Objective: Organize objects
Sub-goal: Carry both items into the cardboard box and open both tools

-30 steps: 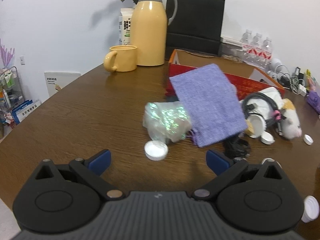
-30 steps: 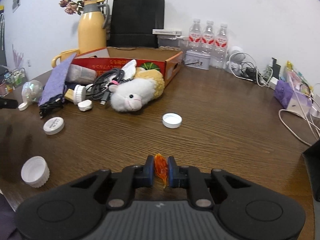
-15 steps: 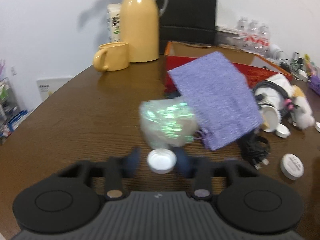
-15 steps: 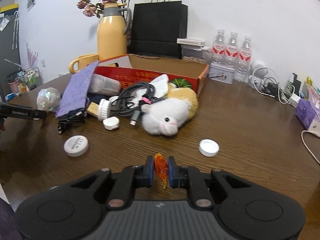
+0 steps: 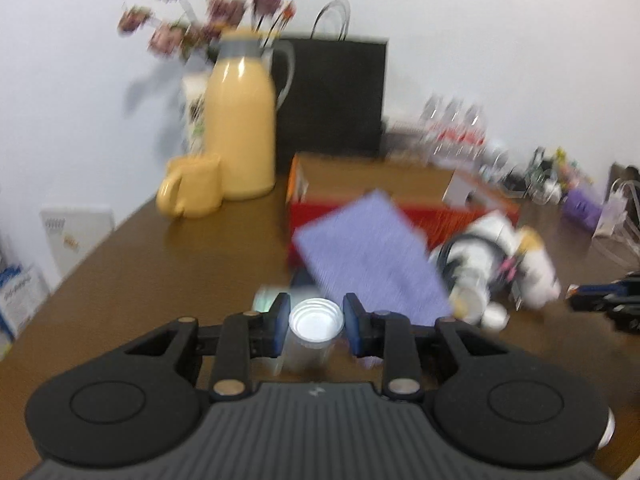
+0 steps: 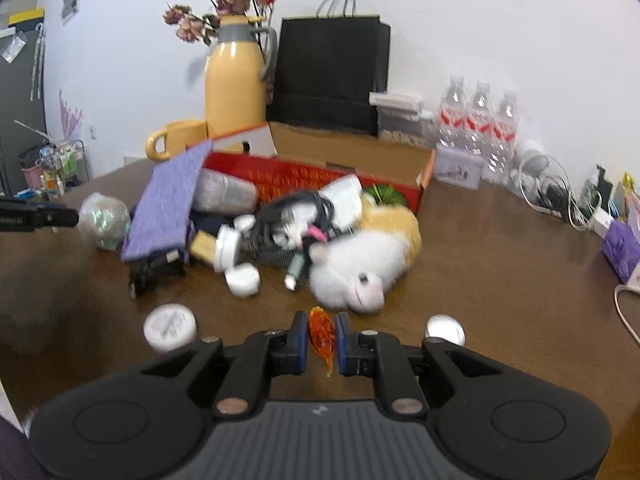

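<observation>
Left gripper (image 5: pixel 316 322), blue pads closed against either side of a small white cup (image 5: pixel 314 330), its ribbed rim facing the camera, raised above the wooden table (image 5: pixel 160 264); ahead and slightly right, a purple cloth (image 5: pixel 372 252) leaning on a red cardboard box (image 5: pixel 420 216). Right gripper (image 6: pixel 322 340), pads clamped on a thin orange translucent piece (image 6: pixel 322 334); a white lid (image 6: pixel 170 327) to its left, another white cap (image 6: pixel 444 326) to its right, a white plush toy (image 6: pixel 360 268) just ahead; a tangle of black cables (image 6: pixel 280 220) beyond the toy.
</observation>
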